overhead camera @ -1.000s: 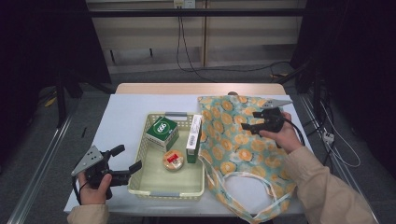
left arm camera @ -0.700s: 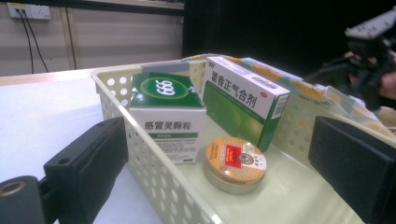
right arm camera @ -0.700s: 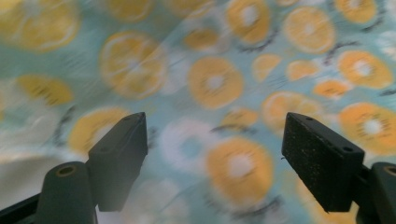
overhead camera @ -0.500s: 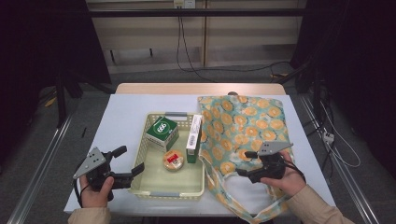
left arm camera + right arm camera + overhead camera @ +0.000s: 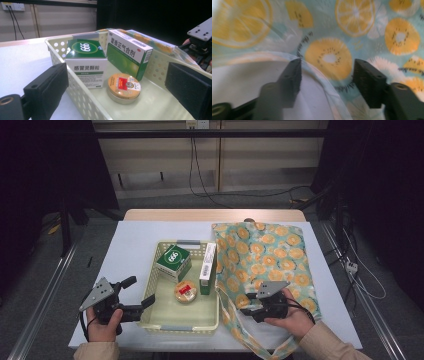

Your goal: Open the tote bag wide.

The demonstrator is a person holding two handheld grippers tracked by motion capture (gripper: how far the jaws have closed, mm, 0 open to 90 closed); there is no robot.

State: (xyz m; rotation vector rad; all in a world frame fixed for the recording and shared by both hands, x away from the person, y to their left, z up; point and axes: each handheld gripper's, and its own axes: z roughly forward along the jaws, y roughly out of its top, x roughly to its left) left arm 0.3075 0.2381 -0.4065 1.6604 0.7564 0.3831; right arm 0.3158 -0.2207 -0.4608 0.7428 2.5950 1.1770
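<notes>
Two grippers were in my hands. My right gripper (image 5: 248, 309) was down at the near edge of the soft cloth bag with orange fruit slices printed on it (image 5: 265, 255), which lay flat on the right side of the white table (image 5: 135, 245). Its jaws had just been closing and stood about half open, with the bag's thin rim (image 5: 322, 82) running between them, but the pads did not press on it yet. To do this step well, I thought I should get just the top layer of the rim in deep, squeeze, then lift slowly so the mouth opened.

My left gripper (image 5: 139, 296) was open and held nothing, at the near left corner of the pale yellow plastic basket with holes (image 5: 150, 320).

I counted one bag and one basket. In the basket were three things: one green and white box (image 5: 86, 62), one long green box (image 5: 128, 53), and one small round gold tin (image 5: 123, 87).
</notes>
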